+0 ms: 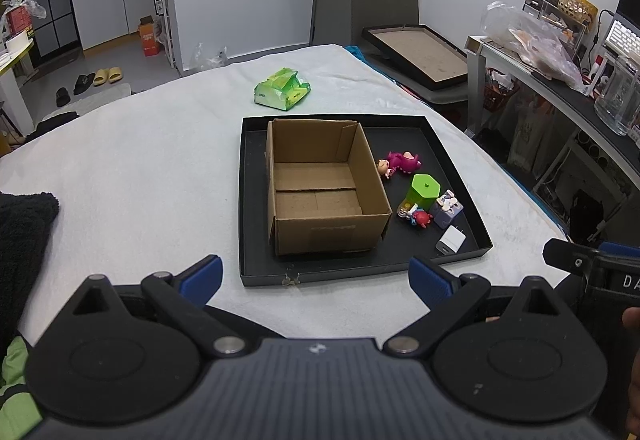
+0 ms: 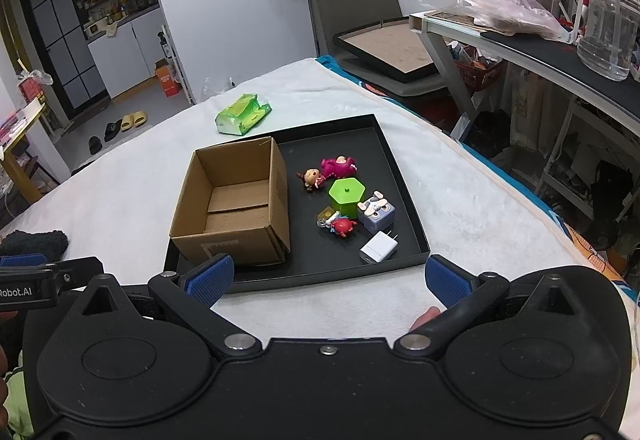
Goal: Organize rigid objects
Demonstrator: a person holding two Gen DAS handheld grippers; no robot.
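Between your left gripper's (image 1: pixel 316 276) blue pads lies only white cloth and the near rim of the tray (image 1: pixel 362 272); its jaws stand wide apart, clamped on nothing. Your right gripper (image 2: pixel 330 274) is likewise spread wide and holds nothing, its pads hanging over the tray's near edge, and it shows at the right edge of the left view.

Just past both sets of tongs, the black tray sits on the white-covered table (image 1: pixel 120 168). On the tray's left side stands the cardboard box (image 1: pixel 324 180), open at the top with nothing inside.

To the right of the box, on the tray floor, lie your loose things. Nearest you is the white charger (image 2: pixel 379 248), prongs pointing away to the right. Behind it sits the purple cube (image 2: pixel 376 214), and to its left the red toy (image 2: pixel 342 226) with a small yellow piece touching it. The green hexagonal pot (image 2: pixel 346 195) stands upright just behind those. Farther back lie the small doll (image 2: pixel 312 178) and the pink figure (image 2: pixel 338 166), both on their sides, close together.

Beyond the tray, a green packet (image 1: pixel 282 90) rests on the cloth, well apart from it.
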